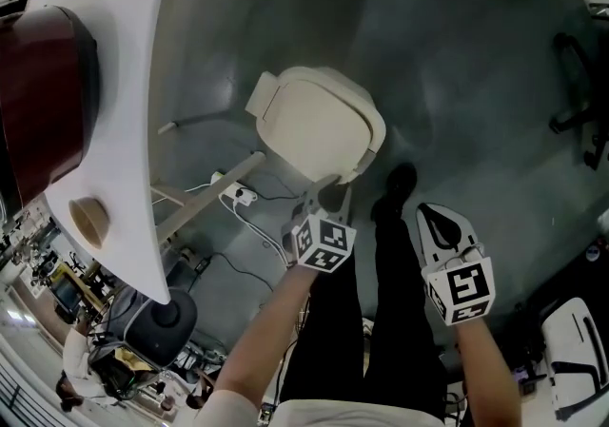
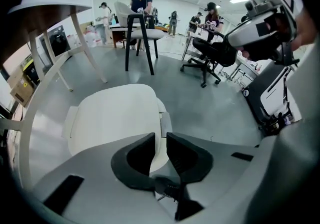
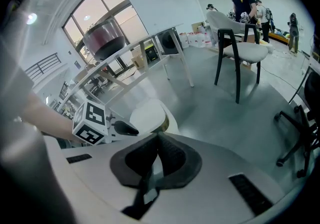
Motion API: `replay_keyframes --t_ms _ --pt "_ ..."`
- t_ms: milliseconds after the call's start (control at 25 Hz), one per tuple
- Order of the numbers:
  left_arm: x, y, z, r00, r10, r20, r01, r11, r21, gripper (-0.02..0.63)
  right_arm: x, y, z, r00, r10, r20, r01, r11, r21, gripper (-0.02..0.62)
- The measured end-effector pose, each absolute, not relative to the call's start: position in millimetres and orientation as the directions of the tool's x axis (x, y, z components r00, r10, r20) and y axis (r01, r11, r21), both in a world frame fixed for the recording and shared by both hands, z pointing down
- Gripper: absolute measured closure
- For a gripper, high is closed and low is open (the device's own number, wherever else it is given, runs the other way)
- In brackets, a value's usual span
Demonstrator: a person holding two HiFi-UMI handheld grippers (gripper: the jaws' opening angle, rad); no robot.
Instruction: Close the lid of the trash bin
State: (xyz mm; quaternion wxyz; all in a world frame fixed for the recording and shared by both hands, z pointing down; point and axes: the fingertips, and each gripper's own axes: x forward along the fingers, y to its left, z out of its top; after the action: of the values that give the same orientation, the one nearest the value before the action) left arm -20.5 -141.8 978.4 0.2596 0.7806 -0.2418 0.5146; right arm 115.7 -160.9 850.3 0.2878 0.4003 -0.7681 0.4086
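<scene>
One cream trash bin stands on the grey floor beside a white table, its lid lying flat across the top; the right gripper view shows a thin dark gap under the lid's edge. Two hand-held grippers hang over it. The left gripper sits just above the lid's near edge, its jaws a narrow slit apart with nothing pressed between them. The right gripper, off to the side above the floor, has its jaws closed tip to tip and empty. One dark red pot rests on the table. One black-legged chair stands behind.
</scene>
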Motion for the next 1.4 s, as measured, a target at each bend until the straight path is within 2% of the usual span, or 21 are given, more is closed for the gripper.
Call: replay_keyframes --t_ms 160,560,800,920,1240,1400 --pt "-21.2 -141.5 992.6 0.351 -0.092 0.932 -0.650 -0.740 0.172 0.560 116.7 -158.4 858.3 -0.514 -0.375 0.771 -0.850 0.342 -0.401 0.583" --pt "-20.9 -138.0 1026.1 0.322 -0.025 0.946 -0.664 -0.718 0.207 0.588 113.8 -146.8 873.4 -0.517 -0.365 0.774 -0.850 0.326 -0.414 0.583" --pt "-22.5 -142.2 1042.8 0.354 -0.004 0.935 -0.763 -0.579 0.287 0.591 119.2 -143.2 877.7 -0.509 -0.372 0.776 -0.856 0.314 -0.411 0.583" --pt "-20.7 -140.8 1041.0 0.339 -0.017 0.941 -0.756 -0.600 0.261 0.591 122.8 -140.3 875.8 -0.505 -0.375 0.778 -0.859 0.312 -0.407 0.583" --pt "-23.0 -131.2 987.0 0.345 -0.062 0.936 -0.738 -0.635 0.230 0.594 123.7 -136.1 827.1 -0.511 -0.391 0.765 -0.853 0.342 -0.395 0.583" --pt "-15.4 -141.0 933.8 0.389 -0.143 0.910 -0.725 -0.657 0.206 0.594 127.1 -148.4 788.4 -0.515 -0.435 0.739 -0.847 0.389 -0.362 0.583"
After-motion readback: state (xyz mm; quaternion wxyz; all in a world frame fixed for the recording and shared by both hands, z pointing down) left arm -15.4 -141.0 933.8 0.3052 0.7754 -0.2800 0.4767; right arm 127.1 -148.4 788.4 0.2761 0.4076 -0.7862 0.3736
